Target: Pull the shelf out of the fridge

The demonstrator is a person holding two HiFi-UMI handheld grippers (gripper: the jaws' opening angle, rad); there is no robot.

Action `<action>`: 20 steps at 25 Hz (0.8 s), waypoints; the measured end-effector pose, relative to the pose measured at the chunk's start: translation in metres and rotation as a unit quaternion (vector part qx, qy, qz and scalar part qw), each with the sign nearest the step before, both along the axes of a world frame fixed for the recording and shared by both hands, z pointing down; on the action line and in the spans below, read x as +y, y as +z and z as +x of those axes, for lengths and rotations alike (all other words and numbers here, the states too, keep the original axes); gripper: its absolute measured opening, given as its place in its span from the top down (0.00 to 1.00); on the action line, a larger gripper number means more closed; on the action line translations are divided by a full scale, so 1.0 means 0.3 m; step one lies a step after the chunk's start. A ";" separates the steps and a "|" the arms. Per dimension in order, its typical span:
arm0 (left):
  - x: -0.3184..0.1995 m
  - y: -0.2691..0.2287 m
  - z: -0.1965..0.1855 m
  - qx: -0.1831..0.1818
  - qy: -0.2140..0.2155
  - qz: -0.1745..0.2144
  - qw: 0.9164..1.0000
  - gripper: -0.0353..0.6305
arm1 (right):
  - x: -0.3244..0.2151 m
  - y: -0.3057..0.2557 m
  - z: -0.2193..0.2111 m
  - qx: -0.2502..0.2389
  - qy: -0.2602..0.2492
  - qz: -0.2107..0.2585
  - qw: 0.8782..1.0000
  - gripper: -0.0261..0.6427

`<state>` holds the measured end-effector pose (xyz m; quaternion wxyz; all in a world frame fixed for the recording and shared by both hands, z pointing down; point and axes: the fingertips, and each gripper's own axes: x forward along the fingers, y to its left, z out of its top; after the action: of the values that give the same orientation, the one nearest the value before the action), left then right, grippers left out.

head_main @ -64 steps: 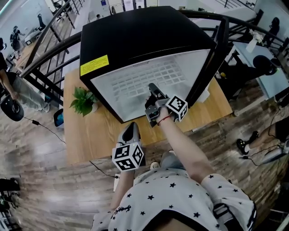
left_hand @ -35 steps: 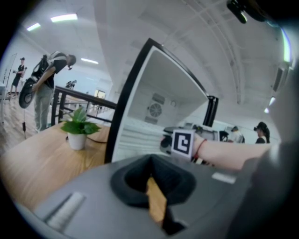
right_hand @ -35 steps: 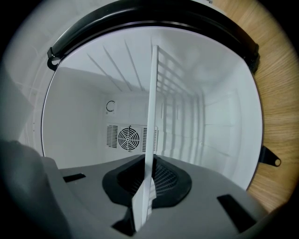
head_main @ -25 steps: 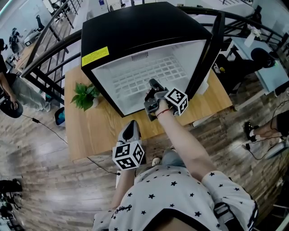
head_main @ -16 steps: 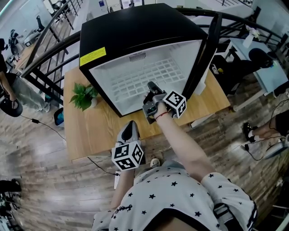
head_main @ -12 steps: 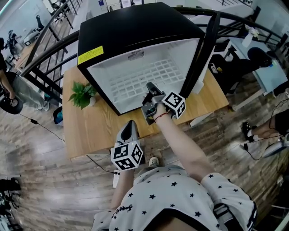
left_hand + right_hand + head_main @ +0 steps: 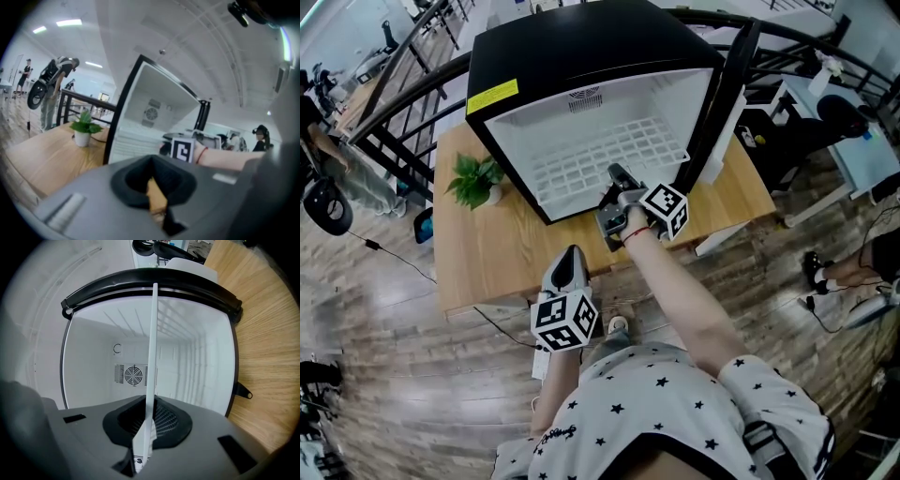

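Observation:
A black mini fridge (image 7: 581, 37) stands on a wooden table (image 7: 497, 253) with its door (image 7: 727, 84) swung open to the right. The white grid shelf (image 7: 600, 159) lies in its white interior, the front edge reaching the opening. My right gripper (image 7: 614, 180) is shut on that front edge. In the right gripper view the shelf (image 7: 153, 357) shows edge-on as a thin white strip running out from between the jaws of the right gripper (image 7: 143, 446). My left gripper (image 7: 569, 264) hangs shut near the table's front edge, holding nothing. Its own view shows the closed left gripper (image 7: 157, 197).
A small potted plant (image 7: 473, 180) stands on the table left of the fridge. Black railings (image 7: 394, 94) run behind the table. A desk with clutter (image 7: 853, 131) is at the right. A person (image 7: 323, 159) stands far left on the wooden floor.
My right gripper has drawn back toward me with the shelf's front edge, and the shelf now sits a little farther out of the fridge. The left gripper has stayed where it was.

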<state>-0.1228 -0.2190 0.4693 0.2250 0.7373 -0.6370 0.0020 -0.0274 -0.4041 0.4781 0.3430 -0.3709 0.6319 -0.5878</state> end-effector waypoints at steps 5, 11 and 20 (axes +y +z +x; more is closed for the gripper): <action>0.025 0.009 0.005 0.000 -0.001 -0.004 1.000 0.94 | 0.025 0.000 0.005 0.001 -0.002 0.000 1.000 0.91; 0.049 0.010 0.015 0.001 -0.002 -0.006 1.000 0.94 | 0.049 -0.002 0.015 0.001 -0.002 0.000 1.000 0.91; 0.103 0.028 0.022 0.003 -0.007 -0.013 1.000 0.94 | 0.083 -0.002 0.024 0.002 -0.005 0.000 1.000 0.91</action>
<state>-0.1162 -0.1881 0.4776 0.2370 0.7294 -0.6416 0.0065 -0.0202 -0.3792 0.4774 0.3392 -0.3686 0.6343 -0.5888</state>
